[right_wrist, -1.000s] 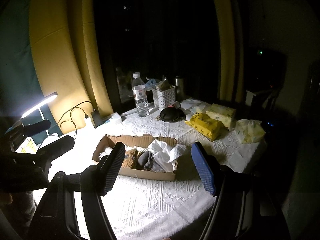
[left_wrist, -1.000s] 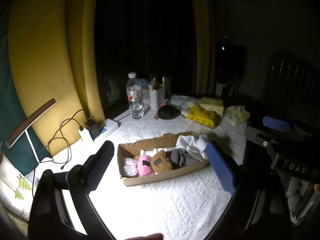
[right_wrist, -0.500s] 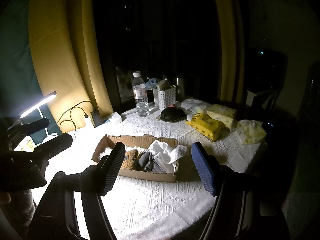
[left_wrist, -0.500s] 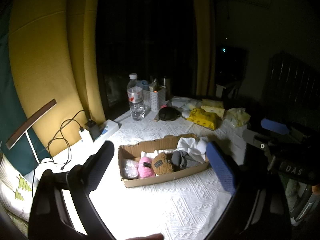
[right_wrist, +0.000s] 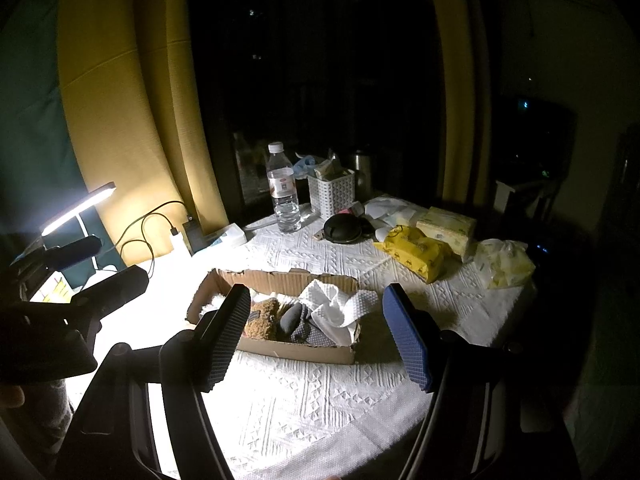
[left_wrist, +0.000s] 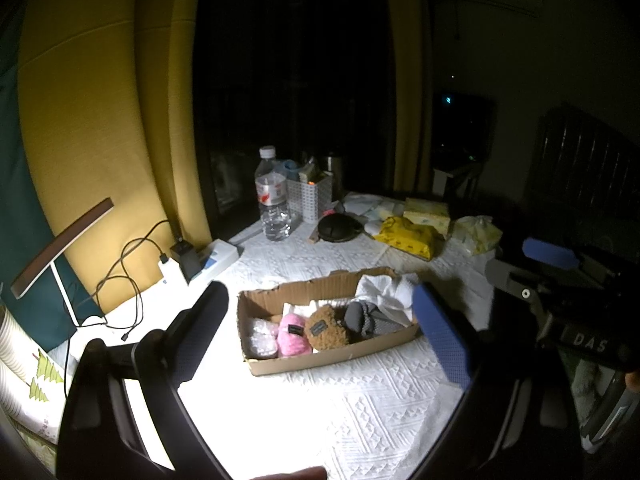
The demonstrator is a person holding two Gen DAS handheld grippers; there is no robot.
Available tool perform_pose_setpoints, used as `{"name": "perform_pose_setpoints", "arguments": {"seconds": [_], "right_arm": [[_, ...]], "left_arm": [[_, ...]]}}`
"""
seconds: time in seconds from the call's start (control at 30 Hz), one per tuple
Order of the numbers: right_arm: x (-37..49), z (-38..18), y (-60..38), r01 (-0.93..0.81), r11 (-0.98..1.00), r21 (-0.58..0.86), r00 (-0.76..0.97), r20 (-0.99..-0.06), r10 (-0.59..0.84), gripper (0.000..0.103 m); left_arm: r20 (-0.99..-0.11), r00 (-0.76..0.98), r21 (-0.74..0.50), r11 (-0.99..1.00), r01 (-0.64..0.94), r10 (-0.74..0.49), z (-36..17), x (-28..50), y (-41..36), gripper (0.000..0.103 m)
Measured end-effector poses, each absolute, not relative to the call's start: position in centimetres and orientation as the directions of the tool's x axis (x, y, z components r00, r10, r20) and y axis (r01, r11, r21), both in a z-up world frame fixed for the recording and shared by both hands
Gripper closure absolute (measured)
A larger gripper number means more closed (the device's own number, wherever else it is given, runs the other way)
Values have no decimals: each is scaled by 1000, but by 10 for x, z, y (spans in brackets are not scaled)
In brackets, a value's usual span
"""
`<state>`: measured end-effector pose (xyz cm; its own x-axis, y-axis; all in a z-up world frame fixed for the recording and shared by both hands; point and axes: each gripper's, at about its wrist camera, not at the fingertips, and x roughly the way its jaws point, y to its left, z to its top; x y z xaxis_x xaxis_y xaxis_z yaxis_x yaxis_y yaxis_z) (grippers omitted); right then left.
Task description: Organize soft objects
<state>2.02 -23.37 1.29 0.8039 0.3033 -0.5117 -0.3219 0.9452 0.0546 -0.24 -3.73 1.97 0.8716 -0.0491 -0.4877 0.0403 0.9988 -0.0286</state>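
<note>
A shallow cardboard box sits on the white patterned tablecloth. It holds a clear plastic bundle, a pink fluffy item, a brown fuzzy item, grey socks and a white cloth. The box also shows in the right wrist view, with the white cloth on top. My left gripper is open and empty, held back above the table in front of the box. My right gripper is open and empty, also in front of the box.
A water bottle, white basket, black round case, yellow packet and tissue packs stand at the back. A desk lamp, power strip and cables lie at the left. The table edge is near on the right.
Both grippers have drawn back a little from the box and stayed open. The box contents have not moved.
</note>
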Motion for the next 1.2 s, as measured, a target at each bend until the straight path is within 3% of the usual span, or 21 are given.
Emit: {"name": "perform_pose_setpoints", "arguments": {"seconds": [1.2], "right_arm": [[22,10,-233,-322,945,59,801,-515,305,31]], "left_arm": [[-493,869,-23,999,37,-44,18,3,-37,9]]}}
